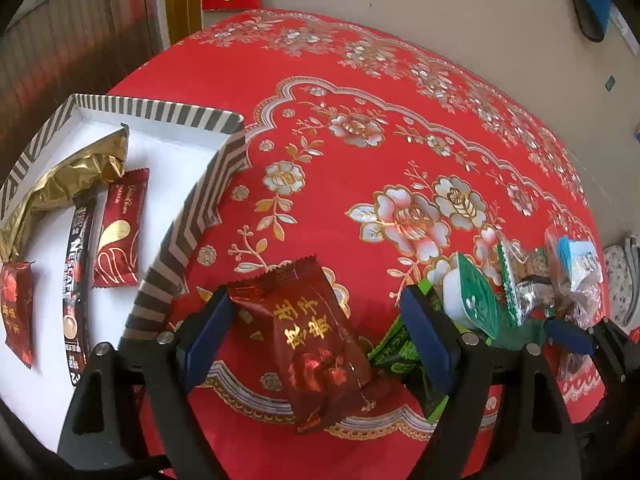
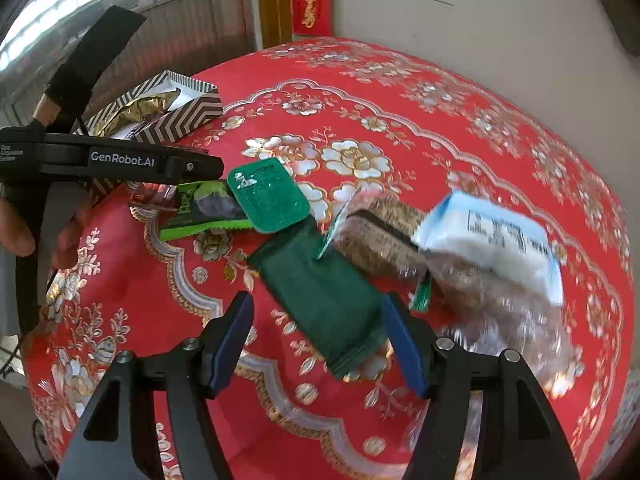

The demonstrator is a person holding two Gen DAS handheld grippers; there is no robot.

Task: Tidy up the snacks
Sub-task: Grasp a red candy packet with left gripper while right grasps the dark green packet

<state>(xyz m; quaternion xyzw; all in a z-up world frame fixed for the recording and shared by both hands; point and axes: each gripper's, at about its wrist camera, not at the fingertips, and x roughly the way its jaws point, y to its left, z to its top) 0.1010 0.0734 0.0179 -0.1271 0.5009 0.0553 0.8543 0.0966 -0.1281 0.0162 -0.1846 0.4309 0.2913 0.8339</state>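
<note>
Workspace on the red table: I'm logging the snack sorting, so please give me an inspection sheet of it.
Surface: round table under a red floral tablecloth.
Job's things: striped box holds a gold bag, a Nescafe stick and red packets. On the cloth lie a dark red packet, a dark green packet, a green-lidded cup and a light green wrapper.
Clutter: clear-wrapped snacks and a blue-white pack, piled and blurred.
Grippers: left tongs open around the dark red packet; right tongs open around the dark green packet.
Cables: nothing seen.
Surroundings: beige wall, red hanging, window.
</note>
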